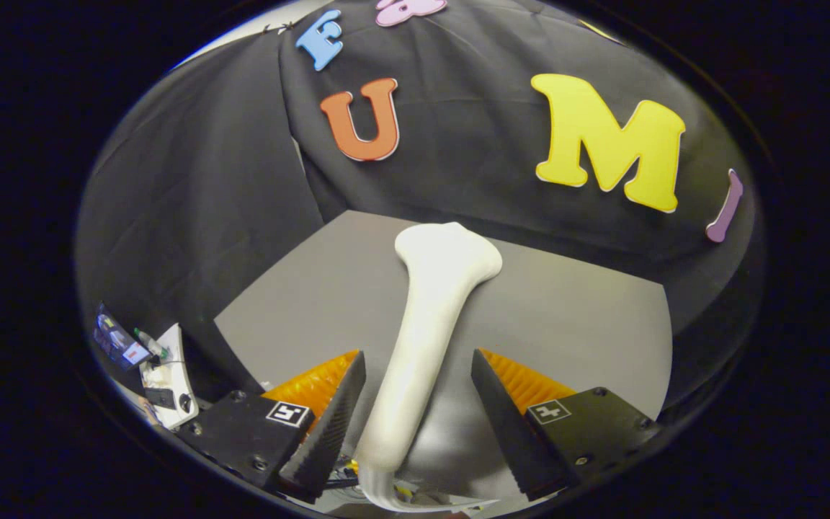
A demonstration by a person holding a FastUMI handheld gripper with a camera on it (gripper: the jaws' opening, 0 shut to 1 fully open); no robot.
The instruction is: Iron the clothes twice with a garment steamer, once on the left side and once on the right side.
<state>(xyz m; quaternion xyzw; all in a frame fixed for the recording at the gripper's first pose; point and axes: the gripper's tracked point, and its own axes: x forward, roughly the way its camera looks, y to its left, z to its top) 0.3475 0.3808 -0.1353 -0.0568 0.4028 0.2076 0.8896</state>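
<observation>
grey table [566,324], steamer [429,317] lengthwise between spread fingers [328,425]

A white garment steamer [431,331] lies on a flat grey cloth surface [573,317]. Its slim handle runs back between the gripper [415,411] fingers (spread wide, neither touching it), and its broader, rounded head points away, near the surface's far edge.

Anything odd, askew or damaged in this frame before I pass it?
Nothing looks damaged or spilled. The white garment steamer lies on the grey surface, its handle between the open gripper fingers, neither visibly pressing it. No garment appears ahead.
</observation>
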